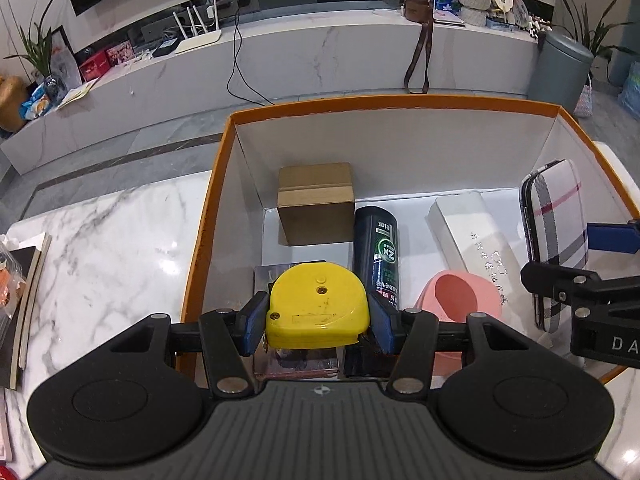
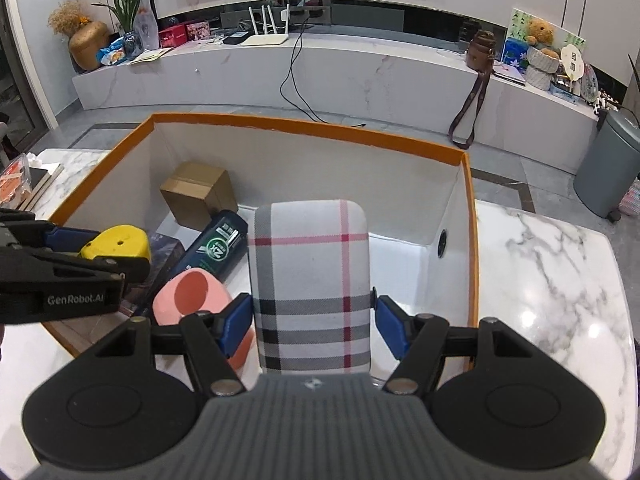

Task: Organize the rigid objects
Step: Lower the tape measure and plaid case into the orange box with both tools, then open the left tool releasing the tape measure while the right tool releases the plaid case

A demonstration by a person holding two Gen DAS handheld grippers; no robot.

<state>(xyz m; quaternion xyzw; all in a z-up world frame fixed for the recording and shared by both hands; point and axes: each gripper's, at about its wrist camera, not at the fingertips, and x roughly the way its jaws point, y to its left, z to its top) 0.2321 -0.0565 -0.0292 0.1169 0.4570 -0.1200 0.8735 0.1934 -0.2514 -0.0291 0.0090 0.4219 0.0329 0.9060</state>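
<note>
Orange-rimmed box (image 1: 208, 216) on my counter (image 1: 100, 240): bare floor only along its right wall, where my right jaws (image 2: 314, 320), tilted downward, clamp the plaid case (image 2: 310, 272); left jaws (image 1: 316, 320) clamp the yellow tape measure (image 1: 316, 306) above the crowded left side.

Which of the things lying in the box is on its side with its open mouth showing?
The pink cup: it lies tipped over near the front of the orange-rimmed box, its hollow inside facing the camera. The dark bottle beside it also lies flat but is closed.

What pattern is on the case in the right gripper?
Grey, black and pink plaid on white case; clearest in the right wrist view.
</note>
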